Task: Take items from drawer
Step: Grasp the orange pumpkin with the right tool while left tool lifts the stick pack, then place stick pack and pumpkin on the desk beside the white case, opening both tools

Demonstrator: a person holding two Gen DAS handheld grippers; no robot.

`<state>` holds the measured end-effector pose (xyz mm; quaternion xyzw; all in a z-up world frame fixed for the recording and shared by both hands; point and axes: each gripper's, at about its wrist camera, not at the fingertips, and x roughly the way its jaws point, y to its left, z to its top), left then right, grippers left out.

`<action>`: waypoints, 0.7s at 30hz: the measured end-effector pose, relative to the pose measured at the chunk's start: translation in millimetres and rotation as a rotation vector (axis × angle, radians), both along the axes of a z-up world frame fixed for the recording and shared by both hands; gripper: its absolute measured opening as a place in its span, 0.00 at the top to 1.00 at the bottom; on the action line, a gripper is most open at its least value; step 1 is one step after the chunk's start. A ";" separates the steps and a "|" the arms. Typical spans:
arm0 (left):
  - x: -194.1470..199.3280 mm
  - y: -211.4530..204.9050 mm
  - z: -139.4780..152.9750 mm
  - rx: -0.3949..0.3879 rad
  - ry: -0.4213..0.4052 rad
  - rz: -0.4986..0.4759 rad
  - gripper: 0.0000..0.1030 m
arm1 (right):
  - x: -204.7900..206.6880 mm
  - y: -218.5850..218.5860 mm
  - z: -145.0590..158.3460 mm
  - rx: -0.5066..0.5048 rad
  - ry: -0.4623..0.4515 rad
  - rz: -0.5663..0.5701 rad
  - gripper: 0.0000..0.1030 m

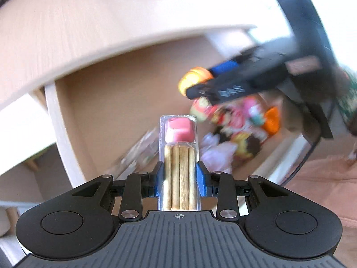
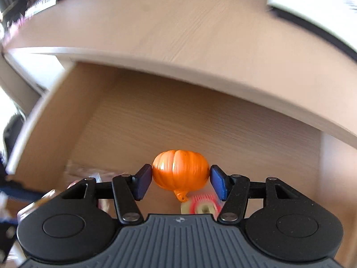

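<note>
In the left wrist view my left gripper [image 1: 179, 175] is shut on a clear snack pack [image 1: 178, 154] of biscuit sticks with a pink dip cup, held above the open wooden drawer [image 1: 107, 102]. Blurred at the right, the right gripper [image 1: 200, 82] reaches into the drawer with an orange pumpkin [image 1: 194, 78] at its tip. In the right wrist view my right gripper [image 2: 181, 179] is shut on that small orange toy pumpkin [image 2: 180, 169], stem pointing down, over the drawer's floor [image 2: 178, 122]. A pink and cream item [image 2: 202, 205] lies below it.
A heap of colourful toys and wrapped items [image 1: 236, 125] lies in the drawer's right part. Clear wrappers [image 1: 138, 151] lie near its left wall. The desk top [image 1: 78, 22] overhangs the drawer, with a white slab [image 2: 316, 2] on it. A dark cable [image 1: 305, 156] hangs at right.
</note>
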<state>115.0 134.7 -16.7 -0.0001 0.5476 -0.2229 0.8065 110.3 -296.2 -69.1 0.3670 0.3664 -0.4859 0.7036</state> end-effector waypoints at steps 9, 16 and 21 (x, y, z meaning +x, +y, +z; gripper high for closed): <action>71.0 -11.2 117.8 -0.069 -0.345 -0.002 0.67 | -78.7 39.5 98.8 -0.243 -0.019 -0.276 0.44; 162.5 -33.3 87.1 -0.042 -0.440 0.232 0.67 | -88.6 22.7 118.5 -0.313 0.019 -0.320 0.44; 185.8 -33.7 33.7 0.015 -0.364 0.267 0.66 | -93.4 2.4 108.7 -0.305 0.047 -0.335 0.44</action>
